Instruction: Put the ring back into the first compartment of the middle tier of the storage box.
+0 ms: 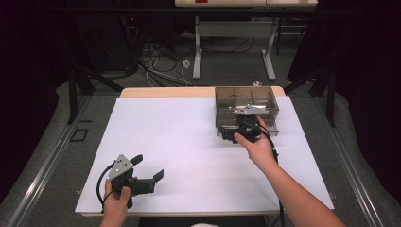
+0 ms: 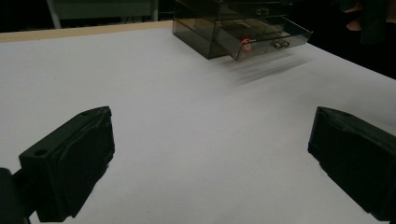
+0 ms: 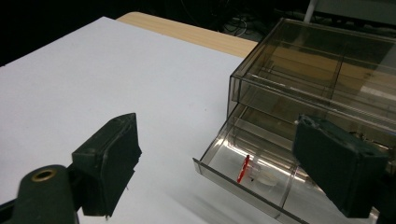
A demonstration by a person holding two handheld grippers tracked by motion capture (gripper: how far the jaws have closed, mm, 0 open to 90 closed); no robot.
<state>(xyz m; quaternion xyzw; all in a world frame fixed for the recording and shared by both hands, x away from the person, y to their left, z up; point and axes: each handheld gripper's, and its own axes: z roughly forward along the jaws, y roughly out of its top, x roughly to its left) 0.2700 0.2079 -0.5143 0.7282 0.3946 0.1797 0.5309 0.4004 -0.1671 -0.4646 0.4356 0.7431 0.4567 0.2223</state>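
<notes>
Drawer (image 1: 239, 134) of the smoky clear organizer (image 1: 246, 101) stands pulled out in the high view, right gripper (image 1: 243, 127) at its front and left gripper (image 1: 149, 166) resting well away, jaws apart. Left gripper view: a small red-and-clear item (image 2: 246, 45) lies inside that drawer. Right gripper view: jaws are spread over the drawer gripping nothing, so placing looks done and closing remains.

Lying open across the white sheet (image 1: 179, 151) from nine through six o'clock; standing in the way at one o'clock, the smoky drawer box (image 1: 246, 101), lower drawer (image 3: 261, 182) jutting out.
</notes>
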